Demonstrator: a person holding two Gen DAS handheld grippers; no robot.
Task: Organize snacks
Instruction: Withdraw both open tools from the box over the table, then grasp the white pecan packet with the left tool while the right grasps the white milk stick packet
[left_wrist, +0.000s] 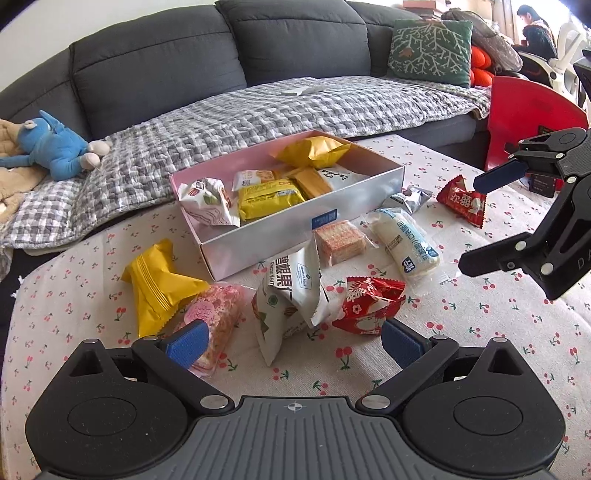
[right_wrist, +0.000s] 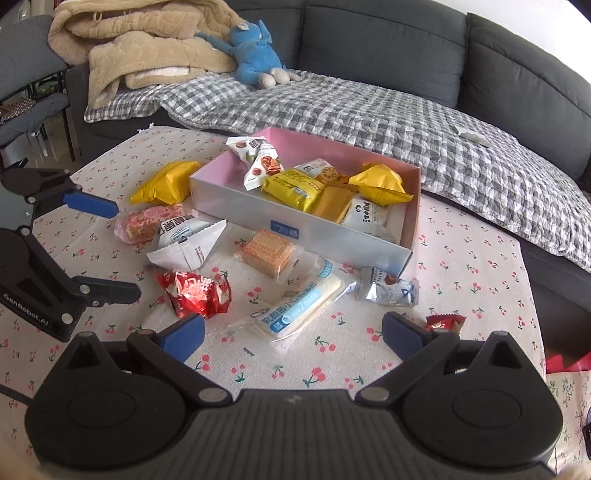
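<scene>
The box (left_wrist: 295, 206), pink inside and silver outside, stands open on the cherry-print cloth (left_wrist: 480, 332) in front of the grey sofa (left_wrist: 221, 48); it holds several packets, among them a yellow pouch (left_wrist: 314, 149) at its far end and a flat yellow packet (left_wrist: 269, 197) in the middle. Loose snacks lie on the cloth just beside the box's near wall: a wafer pack (left_wrist: 340, 242), a long white roll (left_wrist: 404, 243), a white nut bag (left_wrist: 291, 295), a red packet (left_wrist: 369, 302), a pink bar (left_wrist: 214, 321) and a yellow packet (left_wrist: 159, 284).

The left gripper (left_wrist: 295, 341) stands with jaws wide apart and nothing between the pads; the nut bag lies just ahead of it. The right gripper (right_wrist: 293, 334) is likewise spread wide and empty; the white roll lies just ahead of it, between the finger lines.

Left view only: a green cushion (left_wrist: 430, 48), a red chair back (left_wrist: 532, 118), a second red packet (left_wrist: 463, 201) near the right gripper's blue finger (left_wrist: 498, 175), and a person seated far off at top right. Right view only: a beige blanket (right_wrist: 140, 48) heaped on the sofa, a silver packet (right_wrist: 388, 291) at the box's near corner, and the small red packet's tip (right_wrist: 445, 323) beside the right finger. The blue plush toy (right_wrist: 255, 51) appears in both views.
</scene>
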